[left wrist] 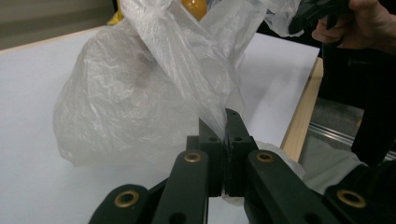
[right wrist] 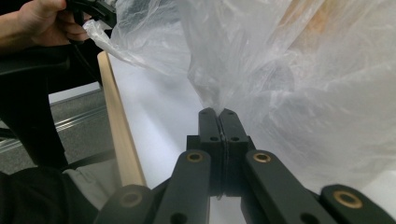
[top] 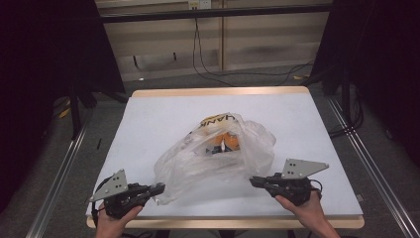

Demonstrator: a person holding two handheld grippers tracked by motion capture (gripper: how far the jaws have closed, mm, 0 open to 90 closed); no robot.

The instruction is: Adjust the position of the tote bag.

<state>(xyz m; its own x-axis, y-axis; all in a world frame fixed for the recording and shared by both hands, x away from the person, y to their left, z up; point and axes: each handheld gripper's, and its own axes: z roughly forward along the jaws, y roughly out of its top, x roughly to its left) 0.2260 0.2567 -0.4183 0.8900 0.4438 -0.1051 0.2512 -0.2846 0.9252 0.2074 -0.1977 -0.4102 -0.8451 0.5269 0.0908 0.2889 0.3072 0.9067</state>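
Note:
A clear plastic bag (top: 213, 161) lies in the middle of the white table (top: 158, 114), with orange things (top: 225, 141) and yellow print showing through it. My left gripper (top: 159, 187) is at the bag's near-left corner, shut on a fold of the plastic (left wrist: 205, 93). My right gripper (top: 253, 181) is at the bag's near-right edge, shut on the film (right wrist: 219, 88) there. In the left gripper view the left gripper (left wrist: 223, 116) pinches the plastic between its pads. In the right gripper view the right gripper (right wrist: 218, 112) does the same. Both hold the bag's edge a little off the table.
The table's wooden front edge (top: 223, 223) runs just under both hands. Dark curtains stand at both sides, and cables (top: 213, 69) lie on the floor behind the table. Bare white tabletop surrounds the bag on the left, right and far side.

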